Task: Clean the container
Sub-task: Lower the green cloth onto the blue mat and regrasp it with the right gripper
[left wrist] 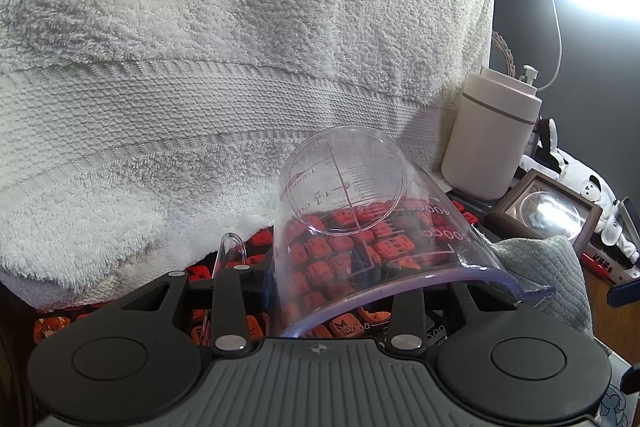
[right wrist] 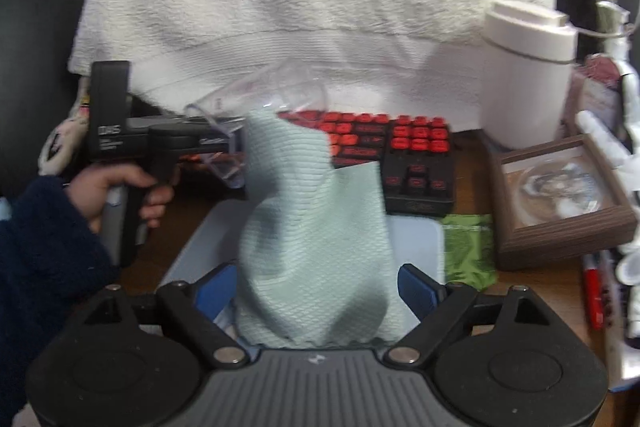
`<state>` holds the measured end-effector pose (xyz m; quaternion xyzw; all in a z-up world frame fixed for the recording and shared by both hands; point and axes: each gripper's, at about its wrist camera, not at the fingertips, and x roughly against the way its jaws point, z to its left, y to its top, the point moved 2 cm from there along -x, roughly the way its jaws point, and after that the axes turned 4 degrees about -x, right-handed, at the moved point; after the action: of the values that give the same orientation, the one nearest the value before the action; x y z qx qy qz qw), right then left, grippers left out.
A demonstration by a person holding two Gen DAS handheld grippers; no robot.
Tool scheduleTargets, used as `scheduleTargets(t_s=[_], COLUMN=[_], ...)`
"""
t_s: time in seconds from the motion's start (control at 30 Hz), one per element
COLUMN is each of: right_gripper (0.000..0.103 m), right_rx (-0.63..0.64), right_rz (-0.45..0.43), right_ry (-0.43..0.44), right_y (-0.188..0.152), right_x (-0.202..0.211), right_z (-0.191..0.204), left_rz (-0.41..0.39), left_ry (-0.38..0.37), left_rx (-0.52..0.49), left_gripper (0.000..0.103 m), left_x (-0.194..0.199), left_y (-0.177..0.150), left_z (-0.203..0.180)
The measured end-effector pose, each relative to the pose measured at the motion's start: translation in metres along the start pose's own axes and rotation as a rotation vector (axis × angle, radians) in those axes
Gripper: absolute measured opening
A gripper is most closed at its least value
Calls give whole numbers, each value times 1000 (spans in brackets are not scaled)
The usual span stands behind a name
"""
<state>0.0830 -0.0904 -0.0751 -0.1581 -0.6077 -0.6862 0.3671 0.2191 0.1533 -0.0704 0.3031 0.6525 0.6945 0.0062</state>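
Fingers of the left gripper (left wrist: 326,291) clamp the clear measuring cup (left wrist: 360,227), held tilted. Right gripper (right wrist: 316,283) jaws stand wide apart, a green cloth (right wrist: 316,227) loose between them.

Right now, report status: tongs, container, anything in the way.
Left tongs clamped on clear measuring cup, tipped sideways. Right tongs open, green cloth loose between. Keyboard beneath cup.
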Motion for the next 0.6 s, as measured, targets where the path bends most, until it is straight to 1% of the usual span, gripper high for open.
scheduleTargets(t_s=[0.03, 0.17, 0.2, 0.27, 0.47, 0.53, 0.6], right_gripper=[89, 89, 89, 89, 89, 89, 89], right_rx=[3, 28, 31, 33, 135, 158, 149], right_rz=[21, 155, 156, 136, -18, -44, -25], right_ry=[-4, 29, 28, 21, 50, 44, 46], right_y=[1, 5, 4, 0, -3, -2, -2], right_x=[0, -6, -6, -5, 16, 18, 11], right_z=[1, 4, 6, 9, 28, 35, 39], left_rz=[0, 0, 0, 0, 0, 0, 0], left_ry=[0, -1, 0, 0, 0, 0, 0], left_rx=[0, 0, 0, -1, -2, -2, -2], left_gripper=[37, 37, 37, 37, 37, 37, 37], left_x=[0, -1, -1, -1, -1, -1, -1], left_y=[0, 1, 1, 1, 1, 1, 1], left_z=[0, 0, 0, 0, 0, 0, 0])
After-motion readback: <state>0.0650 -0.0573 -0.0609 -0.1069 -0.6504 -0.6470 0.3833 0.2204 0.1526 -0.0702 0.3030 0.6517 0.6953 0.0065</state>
